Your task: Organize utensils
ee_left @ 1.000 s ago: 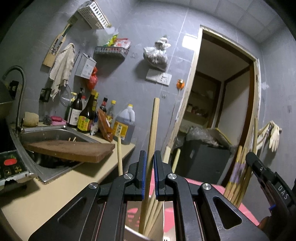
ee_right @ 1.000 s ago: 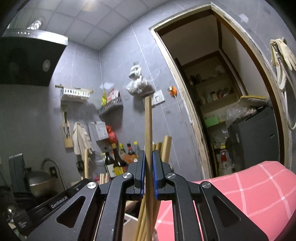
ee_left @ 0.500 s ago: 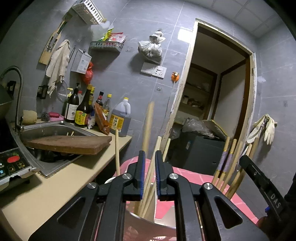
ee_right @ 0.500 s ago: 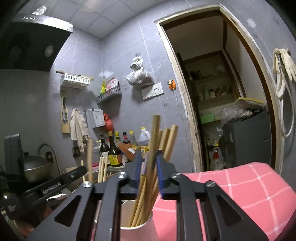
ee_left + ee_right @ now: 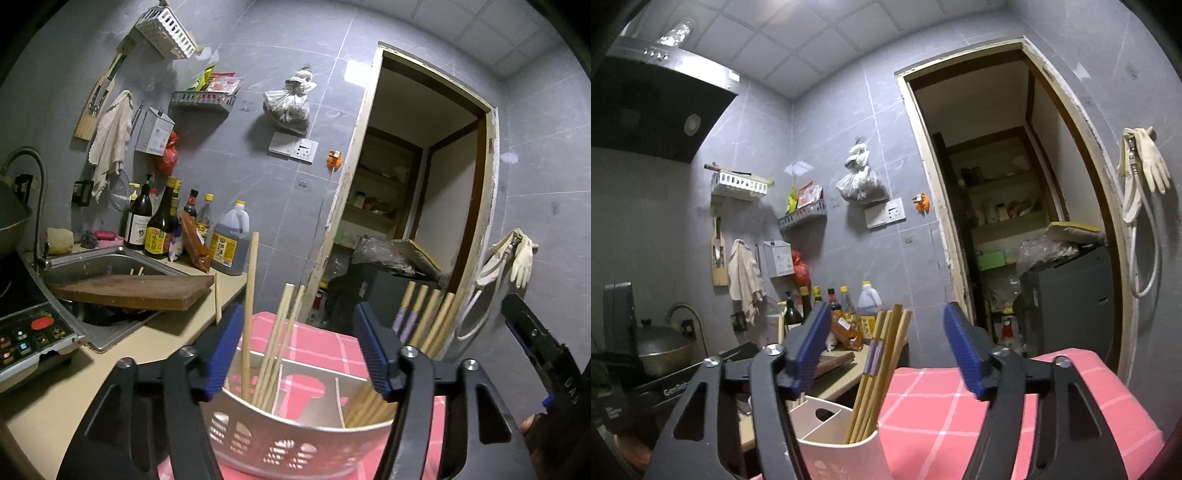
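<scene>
A white perforated utensil holder (image 5: 295, 439) stands on a pink checked cloth (image 5: 314, 343), divided into compartments. Wooden chopsticks (image 5: 273, 343) lean in its left compartment and more chopsticks (image 5: 424, 317) in its right one. My left gripper (image 5: 299, 347) hovers just behind the holder with its jaws opening; the sticks show in the gap, untouched by the blue pads. In the right wrist view the holder (image 5: 842, 443) and its chopsticks (image 5: 882, 362) sit low at centre-left. My right gripper (image 5: 886, 350) is also opening, with nothing pressed between its pads.
To the left, a steel sink (image 5: 96, 266) carries a wooden cutting board (image 5: 129, 291), with sauce bottles (image 5: 159, 225) behind it and an induction cooker (image 5: 26, 332) in front. A wok (image 5: 661, 347) sits far left. An open doorway (image 5: 1015, 229) lies ahead.
Both grippers were shut on a single chopstick and have let go. Their jaws have spread wide and both have drawn back and slightly up; the released sticks now stand in the holder.
</scene>
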A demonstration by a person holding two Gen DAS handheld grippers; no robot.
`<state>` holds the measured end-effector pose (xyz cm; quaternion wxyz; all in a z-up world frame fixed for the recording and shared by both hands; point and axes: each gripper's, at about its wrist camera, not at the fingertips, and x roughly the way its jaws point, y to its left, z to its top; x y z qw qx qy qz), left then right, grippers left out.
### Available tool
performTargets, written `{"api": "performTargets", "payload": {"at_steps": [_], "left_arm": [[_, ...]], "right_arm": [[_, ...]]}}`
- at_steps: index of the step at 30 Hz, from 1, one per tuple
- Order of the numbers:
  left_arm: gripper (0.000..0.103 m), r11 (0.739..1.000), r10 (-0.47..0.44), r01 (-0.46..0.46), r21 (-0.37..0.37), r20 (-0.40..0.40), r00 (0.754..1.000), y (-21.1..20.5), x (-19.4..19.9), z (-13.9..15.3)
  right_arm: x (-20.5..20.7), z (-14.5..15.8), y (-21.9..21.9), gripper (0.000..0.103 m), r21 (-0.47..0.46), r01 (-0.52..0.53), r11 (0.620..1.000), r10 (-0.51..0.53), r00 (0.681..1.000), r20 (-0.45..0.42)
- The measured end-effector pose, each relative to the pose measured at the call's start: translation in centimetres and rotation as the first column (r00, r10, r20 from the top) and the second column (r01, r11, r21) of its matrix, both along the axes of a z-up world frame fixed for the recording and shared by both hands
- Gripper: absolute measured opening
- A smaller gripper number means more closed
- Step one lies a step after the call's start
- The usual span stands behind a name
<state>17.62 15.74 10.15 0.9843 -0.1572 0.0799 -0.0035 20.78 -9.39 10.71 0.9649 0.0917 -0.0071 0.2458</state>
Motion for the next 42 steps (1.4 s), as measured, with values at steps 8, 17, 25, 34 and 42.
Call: {"api": "performTargets", "payload": {"at_steps": [8, 17, 25, 34, 42], "left_arm": [[0.076, 0.998, -0.002, 0.006, 0.061, -0.061, 0.998, -1.8, -2.5, 0.7], [0.083, 0.992, -0.057, 0.069, 0.102, -0.117, 0.992, -3.9, -5.3, -0.1], [0.085, 0.988, -0.086, 0.104, 0.116, -0.15, 0.985, -5.0, -8.8, -0.9], [0.098, 0.987, -0.084, 0.102, 0.125, -0.138, 0.987, -5.7, -13.0, -2.3], [0.101, 0.982, -0.028, 0.047, 0.185, -0.103, 0.994, -5.9, -16.3, -3.5]], "right_arm": [[-3.2, 1.3, -2.9, 0.086, -0.044, 0.013, 0.999, -0.017, 0.997, -0.081], [-6.9, 0.8, -5.5, 0.103, -0.091, 0.047, 0.995, -0.063, 0.981, -0.185], [-11.1, 0.5, -7.0, 0.103, -0.128, 0.051, 0.99, -0.081, 0.967, -0.242], [-15.1, -1.2, -8.2, 0.103, -0.161, 0.115, 0.98, -0.152, 0.958, -0.243], [-17.7, -3.0, -7.8, 0.103, -0.224, 0.187, 0.956, -0.229, 0.957, -0.179]]}}
